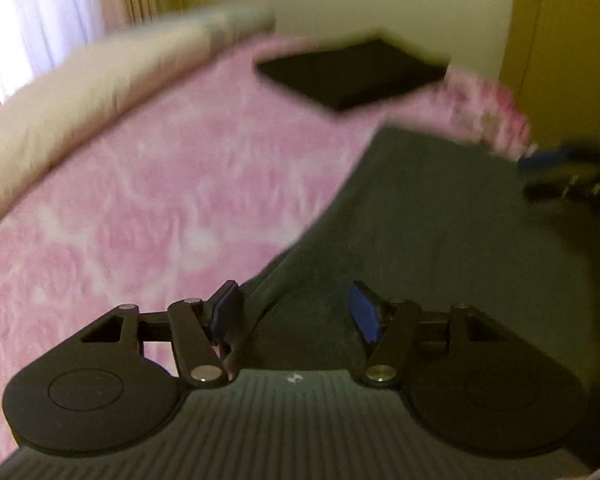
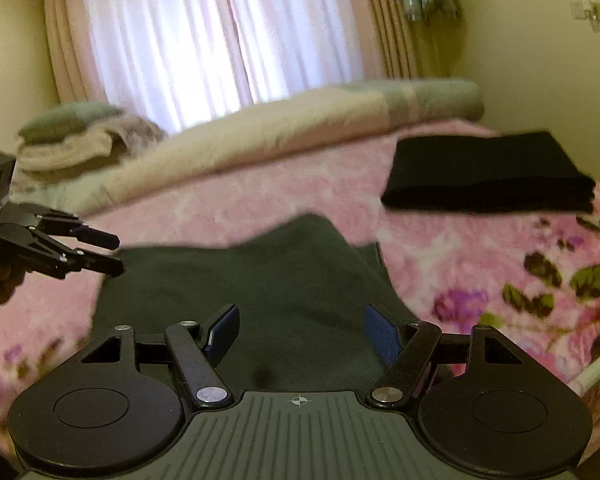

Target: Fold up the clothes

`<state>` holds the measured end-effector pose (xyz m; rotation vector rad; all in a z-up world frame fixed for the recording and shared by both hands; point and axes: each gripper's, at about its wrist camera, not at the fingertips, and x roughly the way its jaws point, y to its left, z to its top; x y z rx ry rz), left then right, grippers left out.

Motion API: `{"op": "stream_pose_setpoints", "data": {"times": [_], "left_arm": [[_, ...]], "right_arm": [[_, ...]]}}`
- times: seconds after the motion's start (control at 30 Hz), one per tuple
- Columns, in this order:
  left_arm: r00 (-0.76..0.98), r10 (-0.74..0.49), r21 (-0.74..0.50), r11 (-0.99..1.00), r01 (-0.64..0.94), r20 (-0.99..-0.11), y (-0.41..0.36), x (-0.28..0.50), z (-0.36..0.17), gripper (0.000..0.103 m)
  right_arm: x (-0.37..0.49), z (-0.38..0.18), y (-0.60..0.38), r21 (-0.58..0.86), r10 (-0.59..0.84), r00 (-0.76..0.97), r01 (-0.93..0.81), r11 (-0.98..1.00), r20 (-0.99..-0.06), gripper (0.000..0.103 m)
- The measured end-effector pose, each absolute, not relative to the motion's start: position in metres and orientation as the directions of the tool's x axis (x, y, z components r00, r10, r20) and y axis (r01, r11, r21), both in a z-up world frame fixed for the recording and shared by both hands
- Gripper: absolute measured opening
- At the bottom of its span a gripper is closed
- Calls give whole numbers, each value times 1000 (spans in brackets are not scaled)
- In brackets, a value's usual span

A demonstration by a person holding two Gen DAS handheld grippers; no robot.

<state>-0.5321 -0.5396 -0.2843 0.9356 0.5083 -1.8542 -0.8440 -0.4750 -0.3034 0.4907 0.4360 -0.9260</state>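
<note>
Both jaws gape, holding nothing: left gripper (image 2: 114,254) at the dark grey garment's (image 2: 260,280) corner, right gripper (image 2: 300,332) over its near edge, likely to pinch and fold, clear of the black folded stack (image 2: 488,174).

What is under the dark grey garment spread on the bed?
The dark grey garment lies on the pink floral blanket, which shows all around it. The blanket beneath it is covered, so anything else under the garment cannot be seen.
</note>
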Motion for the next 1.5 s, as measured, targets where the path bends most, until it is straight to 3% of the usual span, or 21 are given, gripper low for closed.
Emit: {"op": "stream_pose_setpoints", "data": {"times": [0.1, 0.2, 0.3, 0.57, 0.7, 0.87, 0.97, 1.07, 1.2, 1.4, 1.5], "left_arm": [[-219, -521, 17, -410, 912, -825, -549, -525, -314, 64], [-215, -524, 15, -401, 916, -824, -549, -523, -315, 64], [-215, -524, 14, -399, 917, -824, -550, -521, -310, 64], [-207, -603, 63, -395, 916, -771, -534, -520, -281, 58], [-197, -596, 85, -412, 907, -779, -531, -527, -287, 58], [-167, -582, 110, -409, 906, -796, -537, -529, -309, 64], [-158, -596, 127, -408, 904, -787, -533, -529, -303, 62], [-145, -623, 161, -407, 899, -769, -522, -531, -291, 61], [-222, -645, 103, -427, 898, -732, -500, -540, -270, 62], [-404, -588, -15, -554, 832, -701, -463, -576, -263, 70], [-382, -541, 35, -608, 793, -750, -452, -600, -283, 70]], "right_arm": [[-850, -322, -481, 230, -616, 547, 823, 519, -567, 72], [-841, -318, -482, 188, -617, 530, 826, 532, -582, 72], [-842, -308, -494, 244, -619, 562, 816, 524, -549, 72], [-805, -282, -552, 186, -546, 635, 727, 660, -547, 72], [-775, -286, -598, 246, -425, 666, 672, 698, -613, 72], [-762, -327, -639, 191, -425, 524, 766, 614, -738, 73], [-782, -329, -645, 292, -398, 566, 770, 567, -721, 73], [-802, -311, -630, 304, -421, 589, 763, 571, -690, 73], [-846, -299, -606, 371, -437, 614, 768, 522, -657, 73], [-901, -323, -588, 517, -315, 653, 747, 418, -689, 73], [-908, -339, -587, 556, -254, 678, 721, 415, -690, 73]]}}
